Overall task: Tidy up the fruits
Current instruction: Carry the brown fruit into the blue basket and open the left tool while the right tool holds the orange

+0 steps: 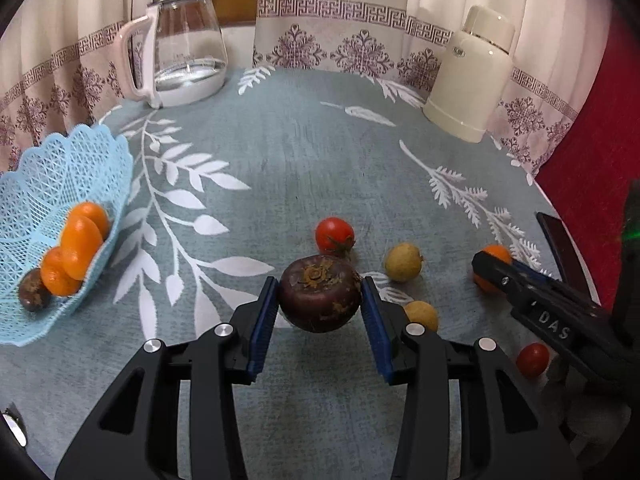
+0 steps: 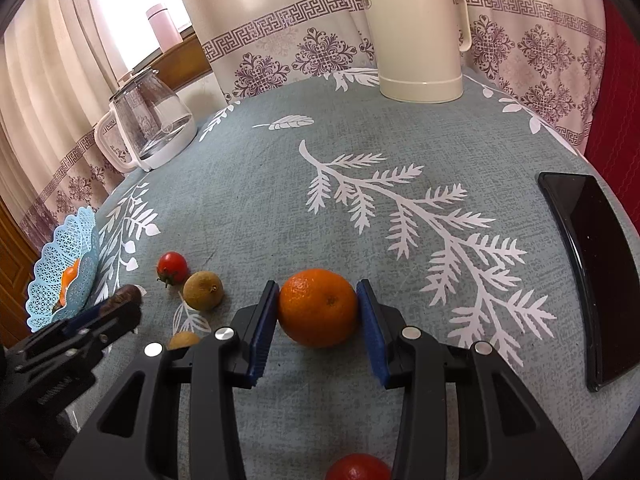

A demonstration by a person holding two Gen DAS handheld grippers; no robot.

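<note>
Left claw [image 1: 320,308] clamped on dark purple fruit [image 1: 320,298], just above surface [image 1: 304,152]; right claw [image 2: 318,312] pinching orange [image 2: 318,312]. Risk: round skins slipping, rolling short of blue basket [image 1: 48,184].

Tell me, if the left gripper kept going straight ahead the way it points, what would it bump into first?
Holding the dark purple fruit, the left gripper would likely meet the red tomato just beyond it first, though depth is hard to judge.

A round table under a grey-blue cloth with white leaf print [image 2: 280,208] carries a glass kettle [image 1: 188,48] and cream thermos jug [image 2: 416,32] at the far edge, a blue lattice plastic basket [image 1: 48,176] at the left edge, a black phone [image 2: 596,276] at the right edge, and loose small fruits near the front.
</note>
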